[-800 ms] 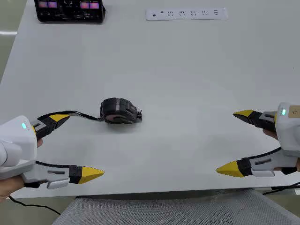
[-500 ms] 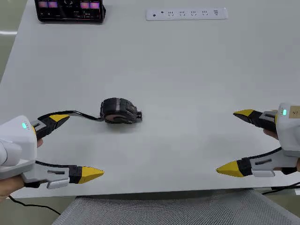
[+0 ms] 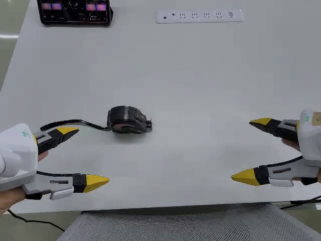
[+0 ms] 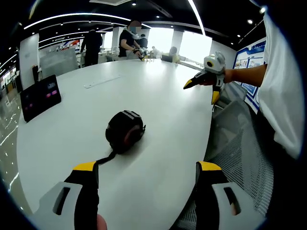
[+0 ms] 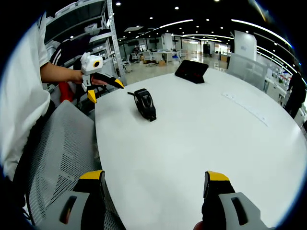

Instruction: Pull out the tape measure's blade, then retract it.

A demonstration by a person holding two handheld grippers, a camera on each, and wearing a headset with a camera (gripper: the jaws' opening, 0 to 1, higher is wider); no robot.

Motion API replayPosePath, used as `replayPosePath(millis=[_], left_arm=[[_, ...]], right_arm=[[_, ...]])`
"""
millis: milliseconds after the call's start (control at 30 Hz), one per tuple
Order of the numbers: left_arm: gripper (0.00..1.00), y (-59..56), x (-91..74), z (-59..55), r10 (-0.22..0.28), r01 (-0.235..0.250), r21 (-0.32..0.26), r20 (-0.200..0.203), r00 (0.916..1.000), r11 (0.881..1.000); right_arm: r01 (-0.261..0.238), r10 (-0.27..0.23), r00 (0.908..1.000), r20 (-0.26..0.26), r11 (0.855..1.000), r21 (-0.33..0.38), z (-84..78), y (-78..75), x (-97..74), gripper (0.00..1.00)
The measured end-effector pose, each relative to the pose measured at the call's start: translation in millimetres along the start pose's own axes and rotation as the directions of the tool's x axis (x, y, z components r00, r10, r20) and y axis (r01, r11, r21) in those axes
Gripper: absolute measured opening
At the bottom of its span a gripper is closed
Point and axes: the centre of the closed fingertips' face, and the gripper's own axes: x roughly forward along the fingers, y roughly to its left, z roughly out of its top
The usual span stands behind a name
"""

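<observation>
- Nearest the person, past the mesh chair [image 3: 170, 227] at the table's front edge, both grippers hovered low over the white table [image 3: 210, 75], holding nothing.
- Left gripper [image 3: 91, 155]: jaws spread wide, yellow tips aimed toward the table's middle.
- Right gripper [image 3: 242, 149]: jaws likewise wide apart, well off from the work.
- Tape measure [image 3: 128, 119] lay on its side just beyond the left gripper, left of table centre, far from the right one. Blade fully in; task not yet begun.
- Black wrist strap [image 3: 80, 122] trailed from the case toward the left gripper's upper jaw; near it, contact not discernible.
- Small tab at the case's right end was probably the blade hook; too small to confirm.
- Handling, judged: case compact, rigid, fairly dense, rubbery-looking shell, so good grip. Likely to skid on the smooth top if the blade were tugged with the case unheld.
- Best hold: left jaws across the case's flat sides, right jaws pinching the hook tab. Strap limp, no use as a hold.
- Blade thin and springy; could whip back on retraction.
- Farthest: power strip [image 3: 199, 15] and a black device with lit screen [image 3: 74, 10] at the back edge.
</observation>
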Motion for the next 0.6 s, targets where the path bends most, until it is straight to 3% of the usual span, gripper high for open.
replayPosePath(millis=[600], left_arm=[[0.79, 4.4, -1.6, 2.0, 0.008, -0.008, -0.019, 0.005, 1.0000, 1.000]], right_arm=[[0.005, -0.005, 0.9999, -0.016, 1.000, -0.005, -2.2, -2.5, 1.5, 0.84]])
